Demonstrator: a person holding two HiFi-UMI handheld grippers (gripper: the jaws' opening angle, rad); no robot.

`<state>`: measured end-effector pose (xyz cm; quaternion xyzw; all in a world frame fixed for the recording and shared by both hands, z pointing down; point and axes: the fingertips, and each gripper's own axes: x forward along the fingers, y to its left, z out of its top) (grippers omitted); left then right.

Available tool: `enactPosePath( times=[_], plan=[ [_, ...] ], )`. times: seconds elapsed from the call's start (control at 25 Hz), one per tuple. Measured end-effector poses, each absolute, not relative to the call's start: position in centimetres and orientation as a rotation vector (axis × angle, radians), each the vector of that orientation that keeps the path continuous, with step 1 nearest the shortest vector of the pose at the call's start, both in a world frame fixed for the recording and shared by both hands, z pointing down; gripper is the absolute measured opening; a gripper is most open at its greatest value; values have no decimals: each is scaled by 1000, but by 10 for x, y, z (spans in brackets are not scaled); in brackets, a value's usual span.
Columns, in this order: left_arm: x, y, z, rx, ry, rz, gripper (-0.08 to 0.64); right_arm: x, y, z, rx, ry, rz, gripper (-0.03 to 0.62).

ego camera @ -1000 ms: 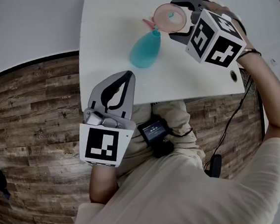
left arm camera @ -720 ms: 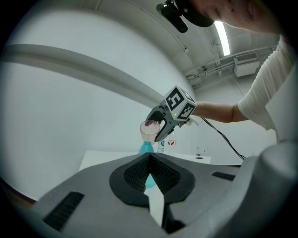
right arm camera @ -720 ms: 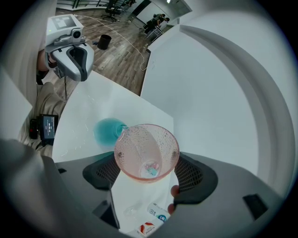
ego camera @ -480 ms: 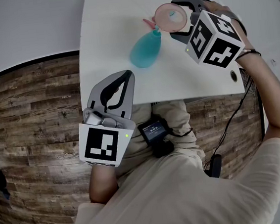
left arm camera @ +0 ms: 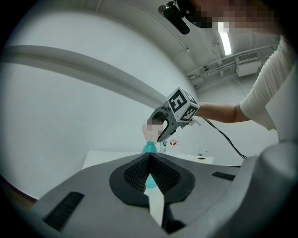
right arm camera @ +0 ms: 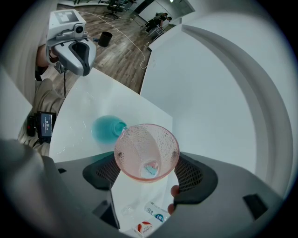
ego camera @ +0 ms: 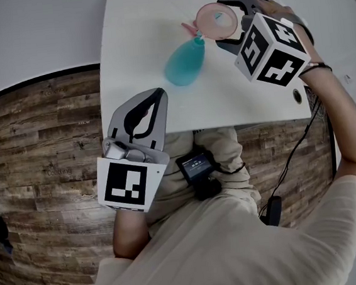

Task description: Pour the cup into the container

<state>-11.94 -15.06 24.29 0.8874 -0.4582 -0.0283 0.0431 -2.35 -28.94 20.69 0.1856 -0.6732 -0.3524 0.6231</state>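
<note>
Right gripper view shows the right gripper (right arm camera: 147,173) clamped on a tilted translucent pink plastic cup (right arm camera: 146,149), with a teal conical container (right arm camera: 105,129) at its ten o'clock. The left gripper (left arm camera: 150,173) is closed and empty.

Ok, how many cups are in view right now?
1. The pink cup, held in the right gripper, its lip by the teal container's mouth. No other shows.
</note>
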Motion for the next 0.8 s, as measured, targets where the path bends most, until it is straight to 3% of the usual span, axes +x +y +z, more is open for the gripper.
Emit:
enactPosePath(
  times=[0.8],
  plan=[
    [-119, -150, 242, 2719, -1398, -91, 11, -27, -289, 207, 428, -1503, -856, 371]
  ],
)
